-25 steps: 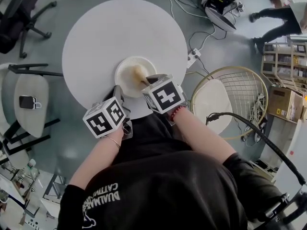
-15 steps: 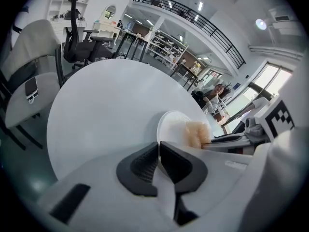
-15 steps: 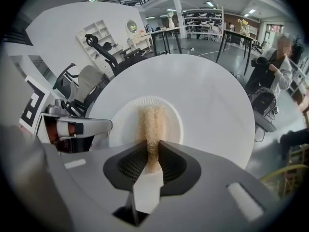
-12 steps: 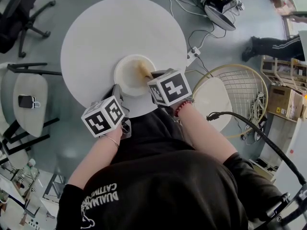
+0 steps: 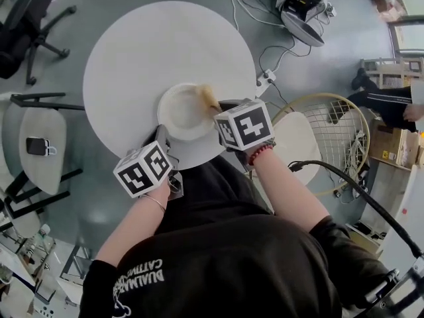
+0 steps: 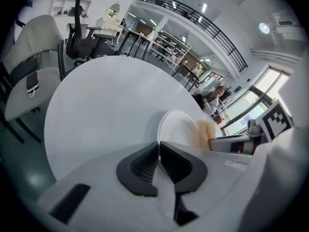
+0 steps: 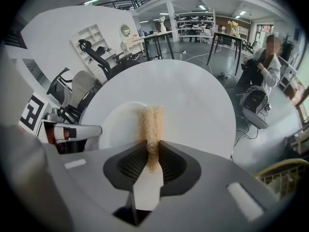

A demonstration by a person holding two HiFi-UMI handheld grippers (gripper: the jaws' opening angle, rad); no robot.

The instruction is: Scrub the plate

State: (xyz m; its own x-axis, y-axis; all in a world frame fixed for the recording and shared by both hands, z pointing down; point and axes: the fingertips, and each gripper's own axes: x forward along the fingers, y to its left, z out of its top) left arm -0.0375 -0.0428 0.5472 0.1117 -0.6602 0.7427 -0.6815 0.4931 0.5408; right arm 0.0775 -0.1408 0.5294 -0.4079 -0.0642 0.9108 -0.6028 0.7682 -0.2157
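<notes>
A white paper plate [image 5: 180, 114] lies near the front edge of the round white table [image 5: 146, 52]. My left gripper [image 5: 161, 134] is shut on the plate's near rim; in the left gripper view the rim [image 6: 179, 129] runs into the closed jaws [image 6: 158, 153]. My right gripper [image 5: 217, 108] is shut on a tan mesh scrubber [image 5: 210, 98], which rests at the plate's right rim. In the right gripper view the scrubber [image 7: 151, 122] stands up out of the jaws [image 7: 153, 154] over the plate [image 7: 118, 127], with the left gripper [image 7: 72, 132] beside it.
A wire chair with a white cushion [image 5: 311, 138] stands right of the table. Cables and a power strip [image 5: 265, 78] lie on the floor behind it. A side seat with a phone [image 5: 36, 146] is at the left, an office chair [image 5: 30, 18] at the far left. A person [image 5: 387, 101] walks at the right.
My right gripper has carried the scrubber to the right, from the plate's middle to its right rim. The left gripper and the plate have kept still.
</notes>
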